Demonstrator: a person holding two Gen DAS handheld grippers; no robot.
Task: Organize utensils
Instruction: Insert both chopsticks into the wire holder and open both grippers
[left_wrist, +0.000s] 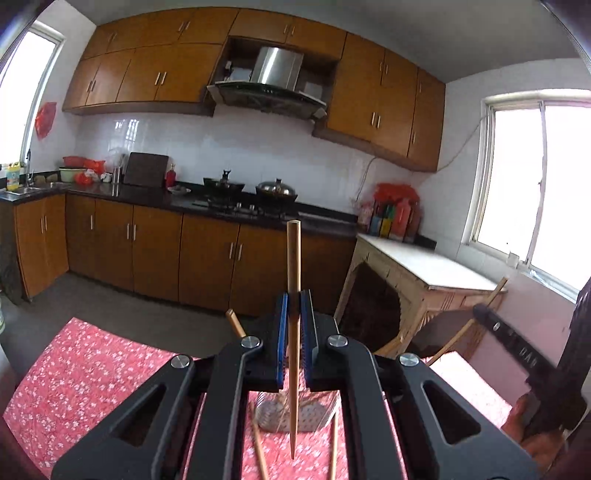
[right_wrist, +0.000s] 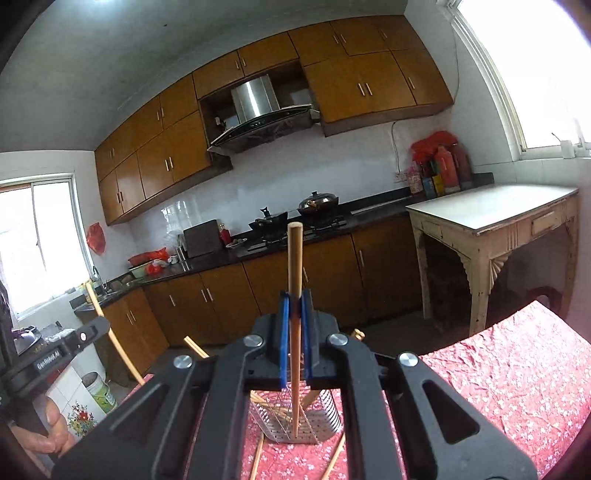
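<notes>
My left gripper (left_wrist: 294, 308) is shut on a wooden chopstick (left_wrist: 293, 258) that stands upright between its blue pads, its thin tip hanging above the table. My right gripper (right_wrist: 294, 308) is shut on a second wooden chopstick (right_wrist: 294, 258), also upright, its tip over a perforated metal utensil holder (right_wrist: 314, 424) that contains several chopsticks. The holder also shows in the left wrist view (left_wrist: 273, 417). Loose chopsticks (right_wrist: 334, 458) lie on the red floral tablecloth (right_wrist: 498, 376) beside the holder. The right gripper shows at the right edge of the left wrist view (left_wrist: 517, 343).
A kitchen counter with a stove and pans (left_wrist: 251, 195) runs along the far wall. A cream side table (right_wrist: 491, 225) stands by the window. A chair back (left_wrist: 480, 317) stands beyond the table edge. A paint bucket (right_wrist: 98, 391) sits on the floor.
</notes>
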